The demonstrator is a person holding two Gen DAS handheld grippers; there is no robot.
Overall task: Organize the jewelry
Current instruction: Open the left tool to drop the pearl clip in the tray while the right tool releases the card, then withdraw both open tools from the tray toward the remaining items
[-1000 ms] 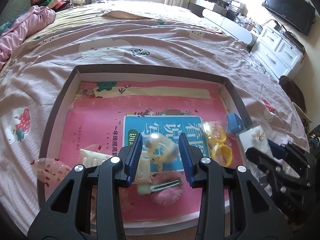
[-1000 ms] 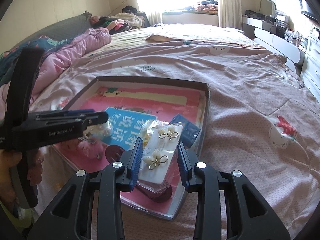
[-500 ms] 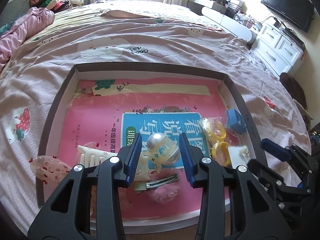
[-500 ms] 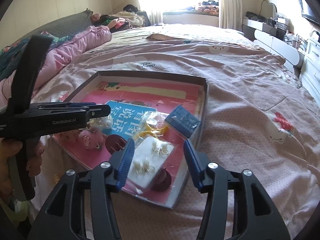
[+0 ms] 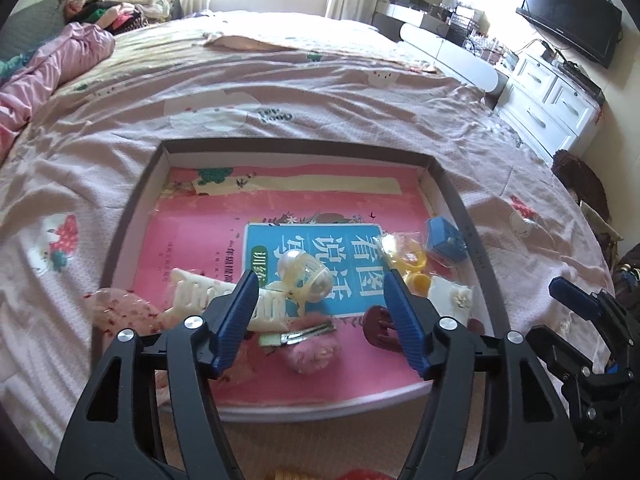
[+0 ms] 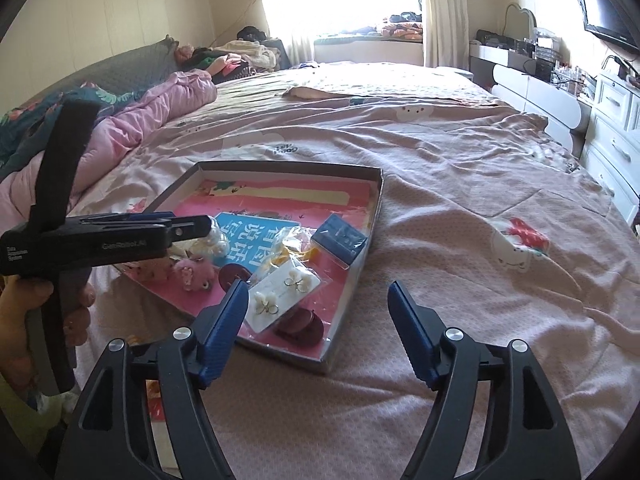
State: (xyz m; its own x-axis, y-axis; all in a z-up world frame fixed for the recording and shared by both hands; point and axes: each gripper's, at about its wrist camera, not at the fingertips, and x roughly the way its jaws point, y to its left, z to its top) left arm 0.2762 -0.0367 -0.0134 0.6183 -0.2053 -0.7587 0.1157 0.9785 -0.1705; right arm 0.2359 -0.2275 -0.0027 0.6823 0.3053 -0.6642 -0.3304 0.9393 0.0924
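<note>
A shallow box (image 5: 452, 196) with a pink book as its floor lies on the bed. In it lie a cream pearl hair clip (image 5: 306, 276), a white claw clip (image 5: 208, 292), a pink fluffy clip (image 5: 312, 350), yellow rings in a bag (image 5: 408, 256), a blue box (image 5: 444, 238), dark red clips (image 5: 380, 328) and a white earring card (image 6: 286, 294). My left gripper (image 5: 320, 296) is open and empty, above the box's near part. My right gripper (image 6: 316, 308) is open and empty, pulled back near the box's near right corner (image 6: 326, 364).
A pink speckled clip (image 5: 116, 308) lies at the box's left edge. The pink bedspread (image 6: 460, 184) spreads all around. A pink quilt (image 6: 160, 108) and pillows lie at the left. White drawers (image 5: 552, 104) and a TV (image 5: 572, 12) stand at the right.
My left gripper opened and let go of the pearl hair clip, which now lies in the box. My right gripper released the earring card into the box, opened wide and drew back.
</note>
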